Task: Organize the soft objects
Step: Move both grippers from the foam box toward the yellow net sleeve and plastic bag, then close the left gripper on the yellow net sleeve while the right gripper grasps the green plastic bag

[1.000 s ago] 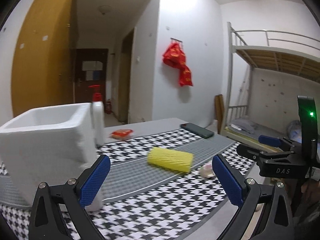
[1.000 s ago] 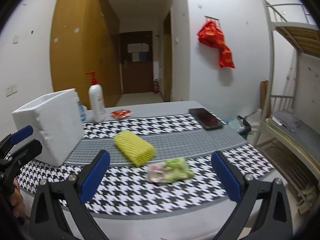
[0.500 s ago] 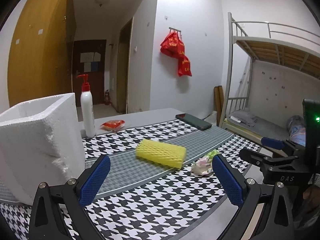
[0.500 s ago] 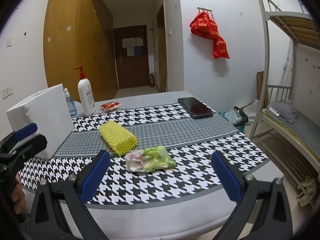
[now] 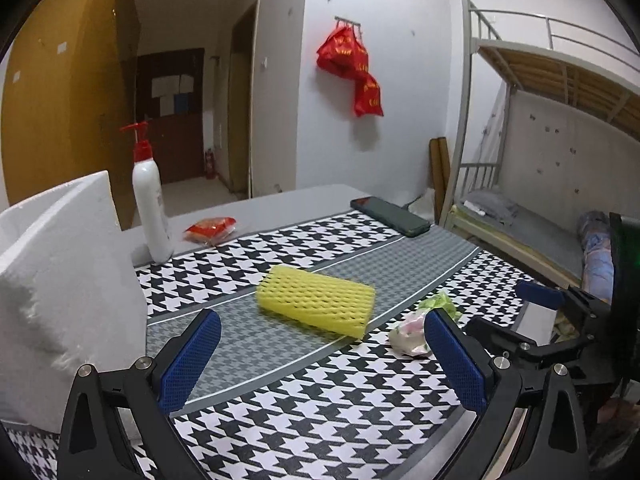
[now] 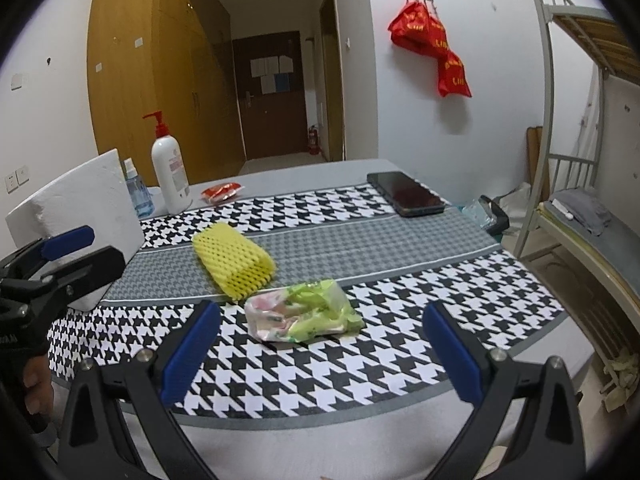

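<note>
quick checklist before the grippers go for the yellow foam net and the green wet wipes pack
1. Left gripper open and empty: ok.
2. Right gripper open and empty: ok.
3. Yellow foam net free on the tablecloth, nothing on top: ok.
4. Wet wipes pack ahead of the right gripper, between its fingers' line: ok. Whether it touches the net: cannot tell.
5. White foam box within reach at the left: ok; whether there is room inside: cannot tell, interior hidden.
6. Phone and pump bottle away from both targets: ok.
</note>
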Demonstrator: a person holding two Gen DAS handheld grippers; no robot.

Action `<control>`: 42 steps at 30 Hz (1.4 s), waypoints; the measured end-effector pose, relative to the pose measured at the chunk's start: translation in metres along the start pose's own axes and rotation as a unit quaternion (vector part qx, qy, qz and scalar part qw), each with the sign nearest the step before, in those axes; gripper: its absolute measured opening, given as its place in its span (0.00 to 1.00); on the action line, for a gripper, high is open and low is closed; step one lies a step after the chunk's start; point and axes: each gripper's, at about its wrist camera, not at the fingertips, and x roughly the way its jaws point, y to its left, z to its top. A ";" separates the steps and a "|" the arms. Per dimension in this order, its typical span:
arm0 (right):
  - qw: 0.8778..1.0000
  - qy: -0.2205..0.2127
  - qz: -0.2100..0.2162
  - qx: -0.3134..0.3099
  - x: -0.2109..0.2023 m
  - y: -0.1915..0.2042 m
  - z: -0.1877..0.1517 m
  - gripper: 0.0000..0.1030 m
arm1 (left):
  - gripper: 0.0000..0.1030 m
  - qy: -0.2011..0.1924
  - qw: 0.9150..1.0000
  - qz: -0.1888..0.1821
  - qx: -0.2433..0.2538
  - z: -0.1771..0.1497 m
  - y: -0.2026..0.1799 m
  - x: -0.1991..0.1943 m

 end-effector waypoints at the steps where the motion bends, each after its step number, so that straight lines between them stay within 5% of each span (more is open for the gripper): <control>1: 1.000 0.003 0.004 0.001 0.003 -0.001 0.001 0.99 | 0.99 0.003 1.000 0.000 -0.002 0.001 0.000 0.001; 23: 0.998 0.057 0.022 -0.024 0.036 -0.010 0.004 0.99 | 0.99 0.072 0.997 0.025 -0.012 0.014 0.002 0.063; 35: 0.998 0.057 0.024 -0.027 0.043 -0.007 0.007 0.99 | 0.99 0.122 0.989 0.055 -0.069 0.017 0.007 0.102; 42: 0.998 0.061 0.024 -0.025 0.048 -0.009 0.009 0.99 | 0.79 0.152 0.983 0.048 -0.086 0.013 0.007 0.118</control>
